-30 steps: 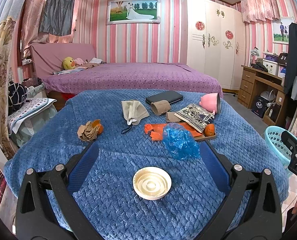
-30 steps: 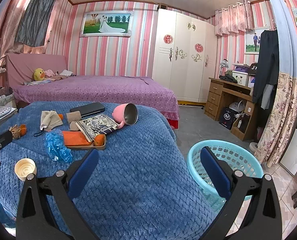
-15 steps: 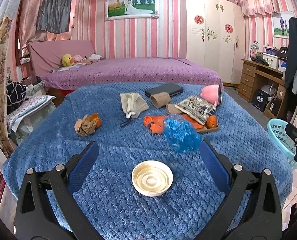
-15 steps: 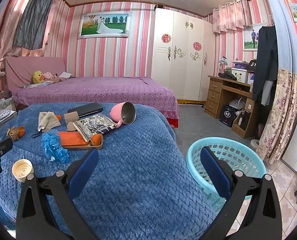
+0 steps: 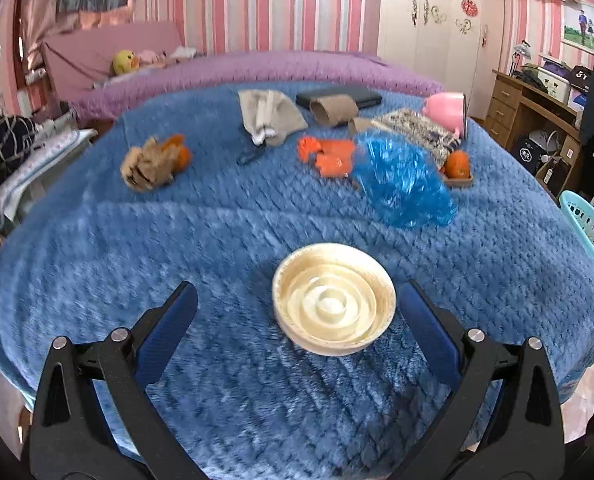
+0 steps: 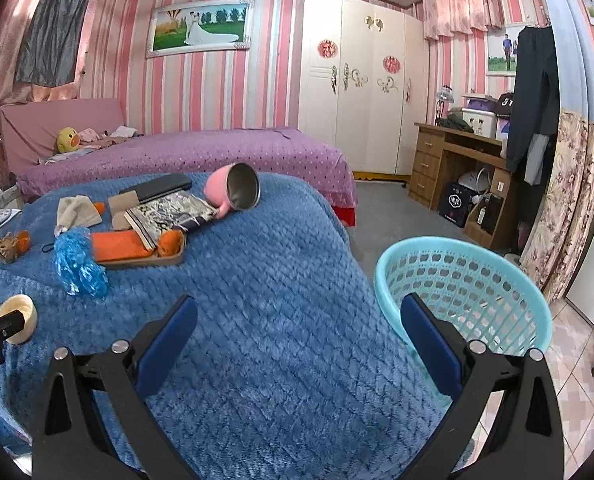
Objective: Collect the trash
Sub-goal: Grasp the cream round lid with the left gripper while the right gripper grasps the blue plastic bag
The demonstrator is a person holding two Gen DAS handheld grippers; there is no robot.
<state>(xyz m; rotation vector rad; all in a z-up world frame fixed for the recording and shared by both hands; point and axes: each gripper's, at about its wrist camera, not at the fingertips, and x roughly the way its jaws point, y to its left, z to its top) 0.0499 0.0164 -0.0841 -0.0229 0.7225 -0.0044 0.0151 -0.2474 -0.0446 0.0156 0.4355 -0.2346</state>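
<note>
On the blue blanket [image 5: 217,240], the cream lid [image 5: 333,298] lies between the wide-spread left tool [image 5: 297,312]; the right tool [image 6: 297,320] gapes too.

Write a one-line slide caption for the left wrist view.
Open left gripper closing in on a cream paper bowl on the blue blanket.

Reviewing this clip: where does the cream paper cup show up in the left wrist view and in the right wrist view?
Left wrist: the cream paper cup sits low centre on the blue blanket, between the open fingers of the left tool.
Right wrist: the cup is at the far left edge, partly behind the left tool's black frame.
Shared landmark: the crumpled blue plastic bag, just beyond the cup in both views.
</note>
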